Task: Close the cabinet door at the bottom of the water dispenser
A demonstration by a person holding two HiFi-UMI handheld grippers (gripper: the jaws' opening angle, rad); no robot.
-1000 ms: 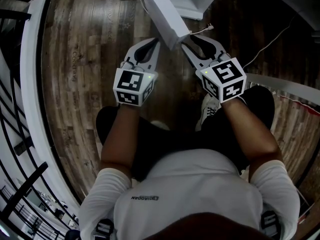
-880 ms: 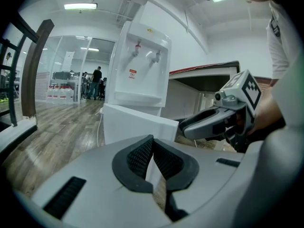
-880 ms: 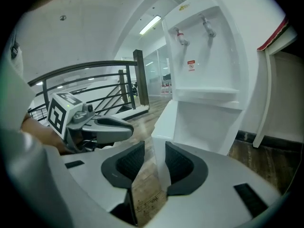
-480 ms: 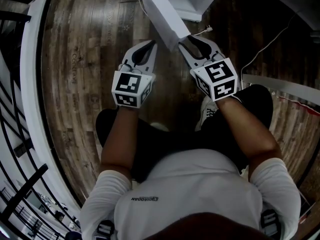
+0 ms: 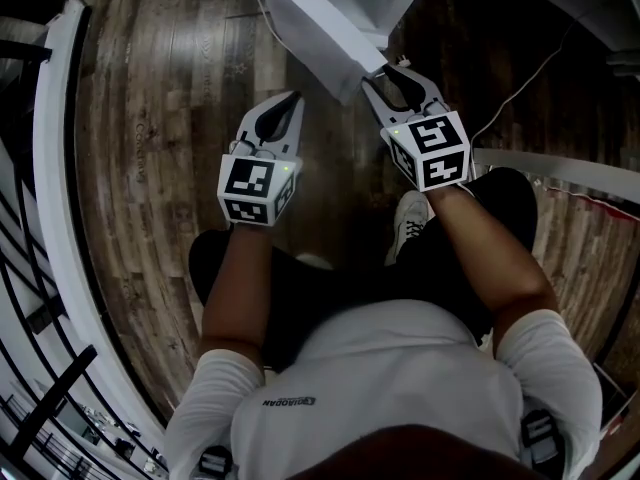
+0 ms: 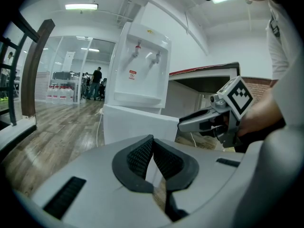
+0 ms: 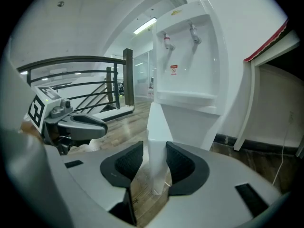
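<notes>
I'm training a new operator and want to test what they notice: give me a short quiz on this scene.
1. True or false: the cabinet door is fully closed.
2. Which gripper has the door's edge between its jaws?
3. The left gripper's jaws are: A) together, B) wide apart, C) clamped on a cable.
Key: 1. False, it stands open. 2. The right gripper; its jaws have just been opening, pads not pressing the edge. 3. A.

Probably an office: glass partitions (image 6: 71,72), water dispenser (image 6: 142,65), railing (image 7: 88,87).
</notes>
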